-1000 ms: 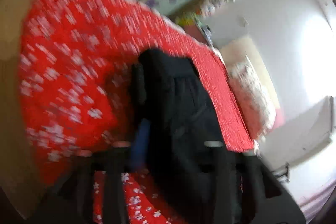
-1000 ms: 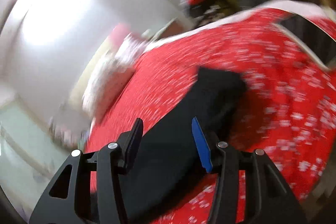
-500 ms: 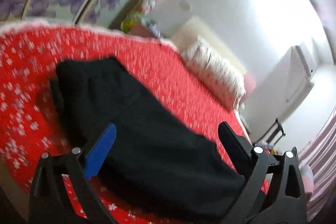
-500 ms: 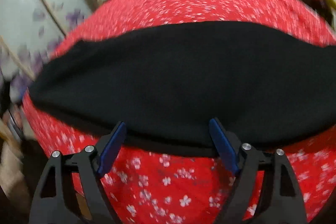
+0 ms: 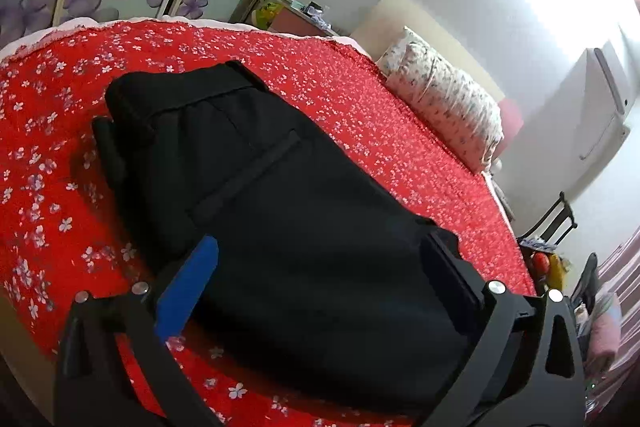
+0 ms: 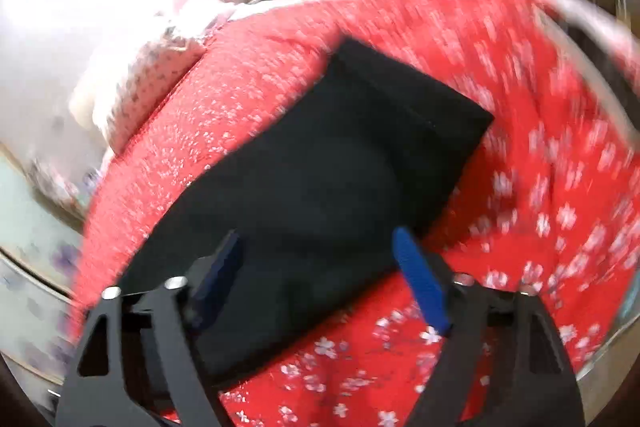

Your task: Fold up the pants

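Left wrist view: black pants [image 5: 288, 187] lie flat on the red floral bedspread [image 5: 360, 99], long axis running 11 to 5 o'clock, waistband toward 11. Left gripper [image 5: 320, 267] and right gripper [image 6: 320, 247] hover above them, jaws apart, holding nothing.

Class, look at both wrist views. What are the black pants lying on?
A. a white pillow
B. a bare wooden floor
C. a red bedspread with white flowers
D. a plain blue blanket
C: the pants lie flat on the red bedspread printed with white flowers; both grippers are open and hold nothing.
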Motion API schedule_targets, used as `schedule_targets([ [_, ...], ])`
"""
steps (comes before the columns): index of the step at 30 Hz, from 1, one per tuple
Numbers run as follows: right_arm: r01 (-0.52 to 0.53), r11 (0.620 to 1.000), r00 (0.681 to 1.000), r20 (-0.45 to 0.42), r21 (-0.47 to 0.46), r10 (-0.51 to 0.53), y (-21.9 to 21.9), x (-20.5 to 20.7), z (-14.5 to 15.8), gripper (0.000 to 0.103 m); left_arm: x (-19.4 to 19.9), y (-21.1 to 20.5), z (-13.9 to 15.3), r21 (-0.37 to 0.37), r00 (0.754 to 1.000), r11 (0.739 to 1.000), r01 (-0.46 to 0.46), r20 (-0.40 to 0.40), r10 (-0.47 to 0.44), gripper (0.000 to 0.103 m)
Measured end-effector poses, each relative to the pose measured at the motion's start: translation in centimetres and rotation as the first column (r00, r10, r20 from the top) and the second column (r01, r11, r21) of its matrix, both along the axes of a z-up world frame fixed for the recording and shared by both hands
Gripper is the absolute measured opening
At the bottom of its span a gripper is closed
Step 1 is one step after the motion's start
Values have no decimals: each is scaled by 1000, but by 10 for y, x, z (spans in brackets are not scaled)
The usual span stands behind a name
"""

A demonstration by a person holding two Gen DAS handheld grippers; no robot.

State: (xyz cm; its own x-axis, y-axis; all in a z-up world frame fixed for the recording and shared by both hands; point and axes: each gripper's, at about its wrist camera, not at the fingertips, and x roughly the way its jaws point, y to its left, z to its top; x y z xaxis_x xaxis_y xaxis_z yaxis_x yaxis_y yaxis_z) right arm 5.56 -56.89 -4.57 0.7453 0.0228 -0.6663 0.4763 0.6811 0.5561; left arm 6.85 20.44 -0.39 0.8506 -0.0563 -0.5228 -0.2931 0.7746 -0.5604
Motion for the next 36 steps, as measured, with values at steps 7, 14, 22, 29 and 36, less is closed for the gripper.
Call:
schedule_targets([
  [7, 307, 950, 923, 227, 54, -311, -40, -69, 27, 67, -1, 0, 1, 8, 1000, 1000, -3, -3, 3, 101],
  [14, 275, 944, 933, 189, 182, -308, -70, -59, 1, 57, 0, -3, 3, 24, 1000, 1000, -13, -12, 13, 101],
  [22, 235, 956, 955, 142, 175, -261, -60, -17, -10, 39, 1, -7, 4, 44, 1000, 999, -14, -20, 14, 101],
  [29, 236, 971, 961, 135, 46, -240, -55, -1, -9, 16, 3, -10, 4, 60, 1000, 998, -12, -27, 14, 101],
  [36, 175, 970, 955, 268, -170, -125, -12, 1, 40, 9, 3, -12, 4, 67, 999, 998, -14, -32, 16, 101],
])
